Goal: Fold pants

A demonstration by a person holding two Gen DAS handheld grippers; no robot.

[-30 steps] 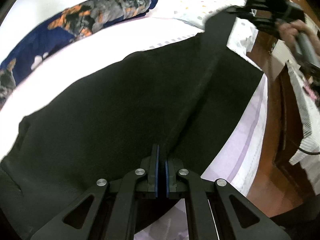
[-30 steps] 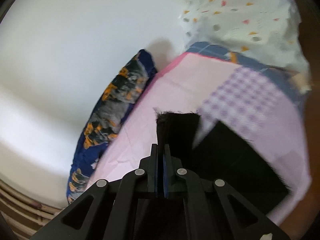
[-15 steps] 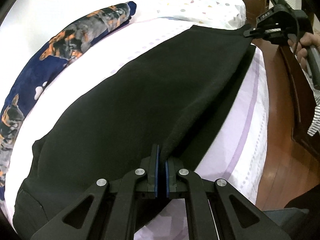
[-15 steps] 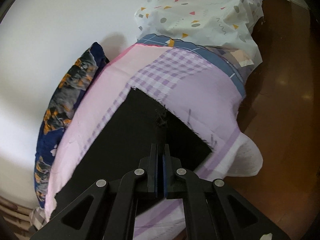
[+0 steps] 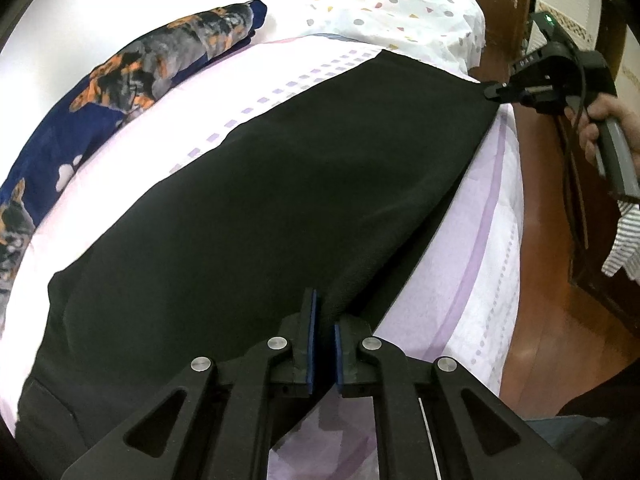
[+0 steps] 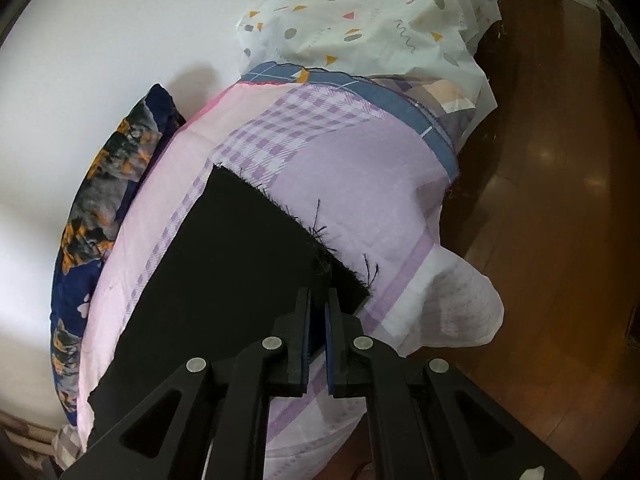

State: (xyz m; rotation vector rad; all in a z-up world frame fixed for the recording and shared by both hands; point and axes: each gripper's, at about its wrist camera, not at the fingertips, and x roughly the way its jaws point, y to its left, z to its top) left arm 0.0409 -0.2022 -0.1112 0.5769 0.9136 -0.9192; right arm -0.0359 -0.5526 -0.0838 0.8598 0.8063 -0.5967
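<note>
I am at the lengthwise fold: the black pants (image 5: pixel 256 216) lie stretched along the bed (image 5: pixel 472 280), one leg laid over the other. My left claw (image 5: pixel 323 340) sits at the near folded edge; its jaws have just been opening and now stand slightly apart, with the cloth edge rising from the gap, so the grip looks to be letting go. My right claw (image 6: pixel 318 312) is pressed together on the frayed hem corner (image 6: pixel 320 264) at the far end, near the dotted white bedding (image 6: pixel 360 12).

Next, I judge, both ends need freeing and the layers smoothing, then a crosswise fold bringing hem toward waist, with the edges kept aligned.

Compared with a second ago, the right claw has come down: then it held the hem aloft with the leg hanging in a ridge; now the fabric lies flat and wide on the bed. The left claw was tightly shut then.
</note>
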